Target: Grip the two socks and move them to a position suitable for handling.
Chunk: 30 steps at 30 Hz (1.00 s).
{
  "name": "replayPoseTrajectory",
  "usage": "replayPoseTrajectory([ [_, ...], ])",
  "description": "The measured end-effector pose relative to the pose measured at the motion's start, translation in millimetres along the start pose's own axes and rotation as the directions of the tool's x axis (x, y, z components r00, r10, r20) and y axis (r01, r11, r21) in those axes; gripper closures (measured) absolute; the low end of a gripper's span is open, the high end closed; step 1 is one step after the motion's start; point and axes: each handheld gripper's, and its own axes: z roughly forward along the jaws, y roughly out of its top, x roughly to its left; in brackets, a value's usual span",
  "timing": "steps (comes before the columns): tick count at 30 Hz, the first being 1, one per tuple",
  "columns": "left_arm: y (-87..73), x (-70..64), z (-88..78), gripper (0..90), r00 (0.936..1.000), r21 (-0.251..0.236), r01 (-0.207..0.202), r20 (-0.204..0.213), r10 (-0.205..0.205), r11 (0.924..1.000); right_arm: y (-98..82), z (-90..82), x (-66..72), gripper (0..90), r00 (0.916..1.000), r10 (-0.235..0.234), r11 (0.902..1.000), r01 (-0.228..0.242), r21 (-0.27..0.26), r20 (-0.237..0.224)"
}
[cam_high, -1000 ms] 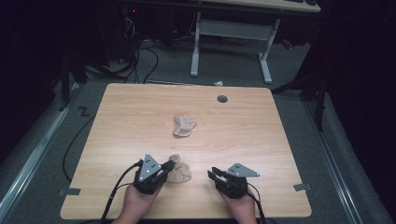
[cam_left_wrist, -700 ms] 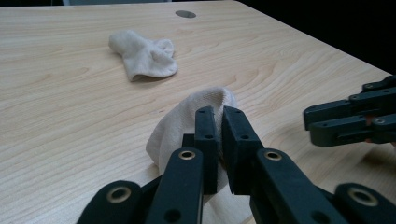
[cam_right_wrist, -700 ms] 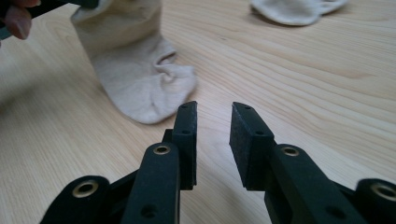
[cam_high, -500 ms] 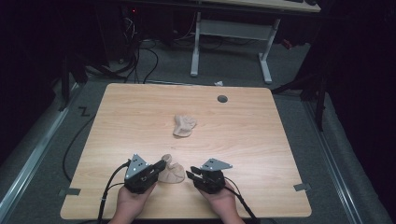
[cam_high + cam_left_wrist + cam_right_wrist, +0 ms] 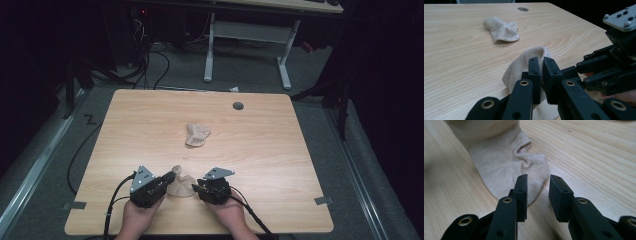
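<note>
Two beige socks lie on the wooden table [image 5: 280, 150]. One sock [image 5: 197, 134] [image 5: 501, 31] rests crumpled at the table's middle. The other sock [image 5: 181, 184] [image 5: 529, 61] [image 5: 504, 162] sits near the front edge, between both grippers. My left gripper [image 5: 169, 179] [image 5: 542, 72] is shut on that near sock's left edge, and a fold of cloth stands up behind its jaws. My right gripper [image 5: 196, 189] [image 5: 537, 192] is open just right of the same sock. Its jaws stand on either side of the sock's tip without pressing on it. In the left gripper view the right gripper [image 5: 614, 67] shows close by.
A round cable hole [image 5: 238, 105] [image 5: 523, 9] sits near the table's far edge. Behind the table stand a white desk frame [image 5: 210, 47] and cables on the grey floor. The person's hands [image 5: 230, 215] come in over the front edge.
My right gripper has moved left across the table's front until it reached the near sock. The left gripper and its sock have shifted only slightly left.
</note>
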Motion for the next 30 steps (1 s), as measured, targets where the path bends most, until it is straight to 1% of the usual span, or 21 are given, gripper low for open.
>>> replayPoseTrajectory([
  [1,0.0,-0.1,-0.2,84.7,1.0000,-0.001,-0.001,0.000,0.001,1.0000,0.2,0.4,0.0,71.6,0.9999,-0.011,0.9999,0.011,-0.004,0.001],
  [2,0.1,-0.2,-0.7,84.7,1.0000,-0.002,-0.003,-0.001,0.003,1.0000,0.3,0.2,0.5,75.4,0.9999,-0.009,1.0000,0.009,0.001,0.005],
  [3,0.1,-0.2,-1.3,84.7,1.0000,-0.004,-0.004,-0.002,0.004,1.0000,0.4,0.3,0.7,80.0,0.9998,-0.015,0.9999,0.015,0.004,0.008],
  [4,0.0,0.4,-2.1,84.7,1.0000,-0.004,-0.005,-0.004,0.005,1.0000,0.5,0.1,1.3,87.3,0.9995,-0.031,0.9994,0.031,0.014,0.008],
  [5,-0.3,1.1,-2.9,84.7,1.0000,-0.006,-0.004,-0.008,0.004,1.0000,0.5,0.1,1.3,87.3,0.9995,-0.031,0.9994,0.031,0.014,0.008],
  [7,-1.5,3.8,-4.8,84.5,0.9999,-0.003,0.002,-0.015,-0.002,1.0000,-0.3,0.1,3.2,90.0,0.9991,-0.040,0.9991,0.040,0.013,0.011],
  [10,-4.1,8.1,-8.3,84.1,0.9996,0.001,0.004,-0.029,-0.004,1.0000,0.6,-1.9,3.3,90.0,0.9985,-0.052,0.9985,0.052,0.016,0.017],
  [11,-5.3,9.5,-9.8,84.0,0.9994,0.006,0.002,-0.034,-0.002,1.0000,0.7,-2.9,2.8,90.0,0.9981,-0.057,0.9984,0.057,0.008,0.022],
  [15,-11.0,15.3,-14.9,83.6,0.9986,0.015,0.017,-0.050,-0.017,0.9997,0.1,-10.8,-1.7,90.0,0.9985,-0.048,0.9987,0.049,-0.015,0.027],
  [16,-12.1,16.4,-15.5,83.7,0.9984,0.010,0.023,-0.052,-0.023,0.9997,-0.1,-12.5,-1.8,86.9,0.9994,-0.034,0.9991,0.034,-0.025,0.012],
  [17,-12.5,16.8,-16.1,83.7,0.9982,0.010,0.026,-0.054,-0.026,0.9996,-0.1,-12.5,-1.8,86.9,0.9994,-0.034,0.9991,0.034,-0.025,0.012],
  [18,-12.2,17.4,-17.3,83.7,0.9981,0.010,0.024,-0.057,-0.023,0.9997,1.3,-11.6,1.3,78.0,0.9995,-0.024,0.9990,0.024,-0.038,-0.018],
  [19,-12.2,17.4,-17.3,83.6,0.9981,0.010,0.024,-0.057,-0.023,0.9997,1.3,-11.6,1.3,78.0,0.9995,-0.024,0.9990,0.024,-0.038,-0.018],
  [21,-11.5,17.5,-18.2,83.4,0.9979,0.003,0.024,-0.061,-0.024,0.9997,3.5,-7.7,5.6,68.1,0.9992,-0.029,0.9990,0.028,-0.034,-0.026],
  [23,-11.3,18.1,-19.9,83.5,0.9974,-0.003,0.019,-0.069,-0.019,0.9998,4.5,-2.2,7.1,64.4,0.9996,-0.017,0.9995,0.017,-0.025,-0.024],
  [26,-13.3,21.9,-23.6,83.8,0.9965,-0.004,0.023,-0.080,-0.024,0.9997,4.1,2.9,7.7,64.2,0.9997,-0.016,0.9998,0.015,-0.011,-0.020],
  [27,-14.1,23.2,-24.3,83.7,0.9962,-0.002,0.025,-0.083,-0.025,0.9997,3.9,4.3,7.7,64.3,0.9995,-0.029,0.9995,0.029,-0.009,-0.014],
  [28,-15.1,25.1,-25.2,83.6,0.9955,-0.001,0.030,-0.090,-0.030,0.9996,3.9,4.5,8.9,64.8,0.9998,-0.017,0.9998,0.017,0.001,-0.008],
  [29,-16.3,27.3,-26.5,83.5,0.9947,-0.004,0.041,-0.094,-0.041,0.9992,3.7,5.6,8.4,65.7,0.9997,-0.025,0.9997,0.025,0.004,-0.007],
  [30,-16.8,28.6,-27.7,82.9,0.9943,-0.004,0.043,-0.098,-0.043,0.9991,4.1,5.8,8.2,72.0,0.9995,-0.032,0.9995,0.032,0.007,-0.005],
])
